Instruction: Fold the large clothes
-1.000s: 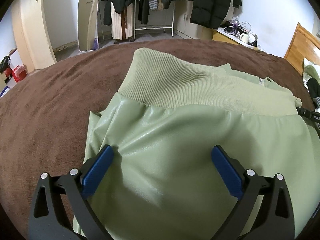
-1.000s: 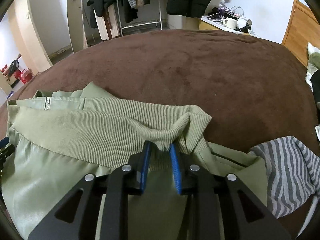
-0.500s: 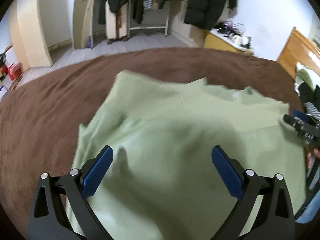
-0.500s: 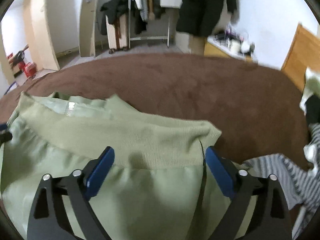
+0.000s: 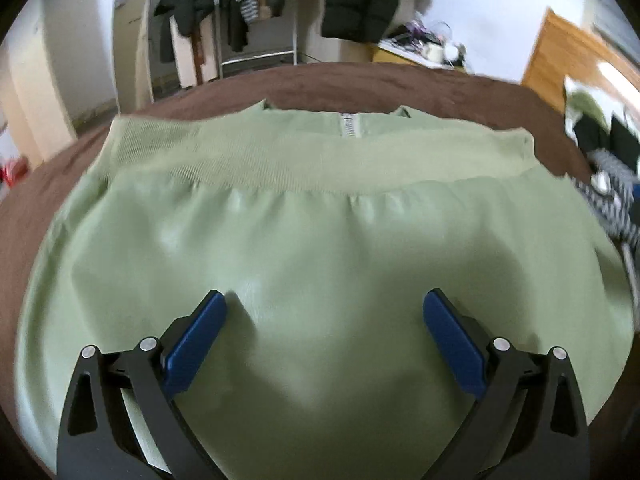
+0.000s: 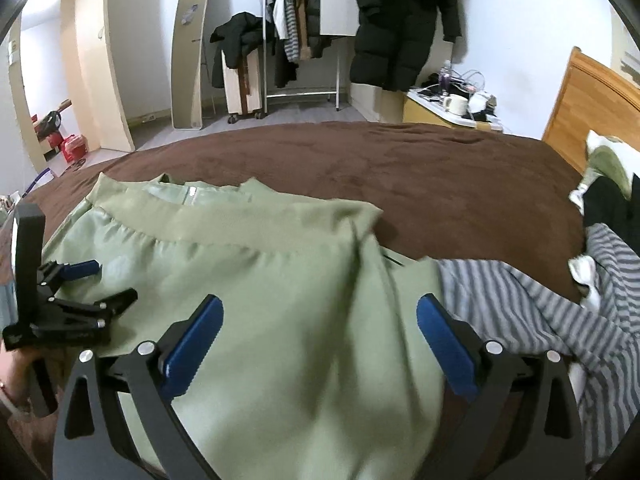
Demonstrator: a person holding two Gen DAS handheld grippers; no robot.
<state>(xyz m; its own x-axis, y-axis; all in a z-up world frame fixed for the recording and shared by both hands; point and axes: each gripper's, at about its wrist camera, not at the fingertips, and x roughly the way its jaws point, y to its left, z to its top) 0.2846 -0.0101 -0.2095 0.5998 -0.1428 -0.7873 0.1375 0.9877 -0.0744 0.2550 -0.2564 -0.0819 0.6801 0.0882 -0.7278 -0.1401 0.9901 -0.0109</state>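
1. A pale green jacket (image 5: 320,240) is lying folded on a brown bedspread (image 6: 440,184), its ribbed knit hem (image 5: 304,160) running across the far side and a zipper end (image 5: 349,127) peeking out just beyond that band.
2. The left gripper (image 5: 325,332) is hanging over the smooth, shiny part of the jacket with its blue-padded fingers (image 5: 192,344) spread wide and nothing between them; whether the tips are touching the fabric is hard to say, since this view is slightly blurred.
3. The right gripper (image 6: 318,334) is likewise standing wide apart over the jacket's right portion, gripping nothing, with one finger above green fabric and the other near the jacket's right edge.
4. In the right wrist view, the left gripper (image 6: 86,280) is showing at the jacket's left edge, with the person's hand (image 6: 16,372) holding its handle.
5. A grey-and-white striped garment (image 6: 560,308) is lying just beside the jacket on the right, touching or slightly tucked against its edge.
6. Beyond the bed, a clothes rack (image 6: 296,40) is standing by the wall, a black puffer coat (image 6: 400,24) is hanging near it, and a white mug (image 6: 454,103) is sitting on a cluttered bedside cabinet (image 6: 424,114).
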